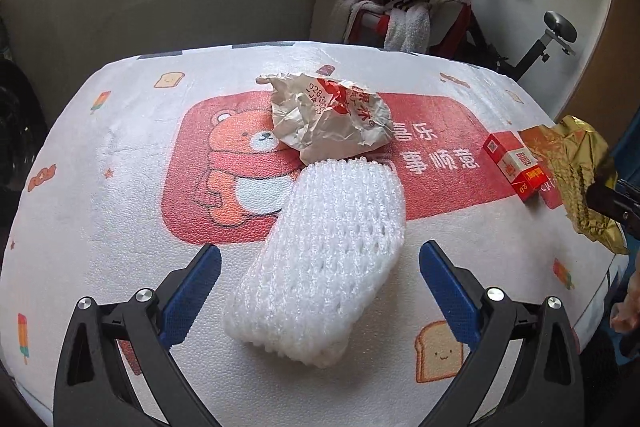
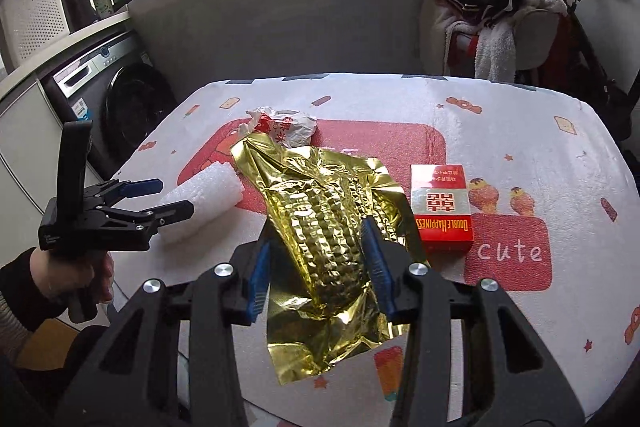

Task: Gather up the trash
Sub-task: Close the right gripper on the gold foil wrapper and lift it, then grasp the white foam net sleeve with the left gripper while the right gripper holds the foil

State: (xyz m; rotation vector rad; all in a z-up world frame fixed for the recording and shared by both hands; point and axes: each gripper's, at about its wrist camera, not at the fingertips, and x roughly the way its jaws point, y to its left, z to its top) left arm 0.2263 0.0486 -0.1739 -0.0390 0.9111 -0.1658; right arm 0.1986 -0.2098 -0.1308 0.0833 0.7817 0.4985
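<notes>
The fingers of the left gripper (image 1: 320,267) are spread wide on both sides of the white foam net (image 1: 320,259), not touching it. Its long axis runs from the gripper toward the crumpled paper wrapper (image 1: 328,115) on the table (image 1: 100,227). The right gripper (image 2: 316,267) pinches the gold foil (image 2: 320,227). Only the right view shows the foil fully, just beside the red cigarette box (image 2: 442,211).

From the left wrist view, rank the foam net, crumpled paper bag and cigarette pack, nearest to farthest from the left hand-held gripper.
1. Foam net: lying between the open fingers of the left hand-held gripper.
2. Crumpled paper bag: straight ahead, just past the foam net.
3. Cigarette pack: far off to the right, beside the gold foil.
</notes>
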